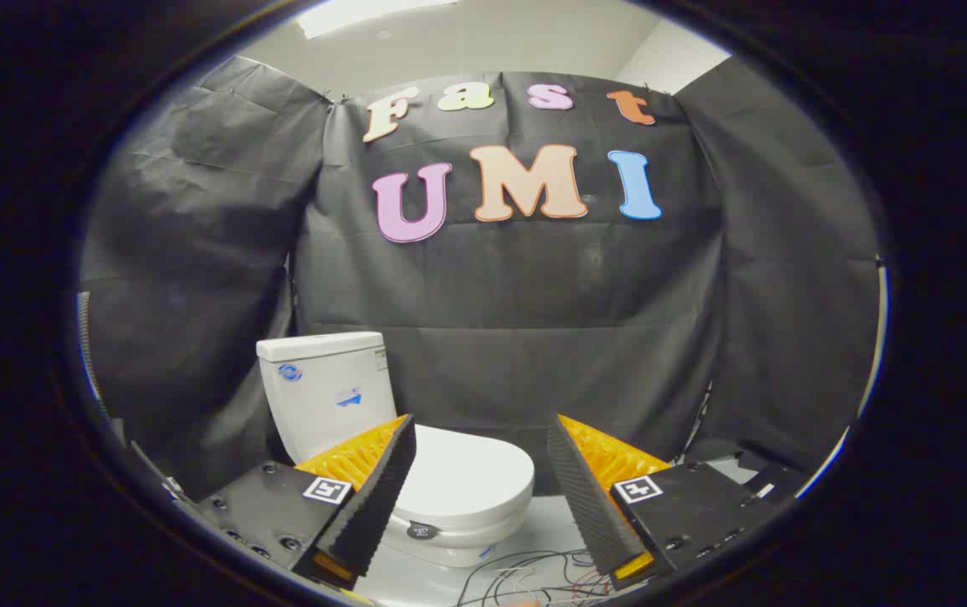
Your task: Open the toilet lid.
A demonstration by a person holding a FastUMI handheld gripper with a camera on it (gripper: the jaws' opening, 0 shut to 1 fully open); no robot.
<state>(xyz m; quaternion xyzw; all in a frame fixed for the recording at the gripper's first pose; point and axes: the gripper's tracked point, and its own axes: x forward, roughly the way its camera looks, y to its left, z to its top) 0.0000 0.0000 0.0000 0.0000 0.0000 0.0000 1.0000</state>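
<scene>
Black cloth hangs as the booth's wall [500,337] across the whole background, with a strip of pale ceiling and a light panel above it at the top of the frame. Below the cloth a light floor [550,523] runs toward the camera, and a loose tangle of thin wires [525,573] lies on it at the bottom centre.

From the gripper view, the gripper [479,497] is spread wide and holds nothing; its two ribbed black fingers [378,497] rise from the lower left and lower right of the frame, each backed in orange and carrying a small square marker.

A white toilet stands in the lower left of centre. Its tank [323,388] sits against the cloth, and the toilet lid [470,485] lies flat and closed on the bowl, so the task has not begun. The lid's long axis runs from the tank at left-rear out toward right-front, with its rounded front edge ending in the gap between the fingers. The left finger overlaps the lid's near left part in the picture, but appears to be short of it, not touching.

Judging from this, the lid lies ahead and slightly left of the gripper's midline, and below finger level. The coming move likely calls for dropping and advancing so a finger can catch under the front rim and swing it up toward the tank.
</scene>
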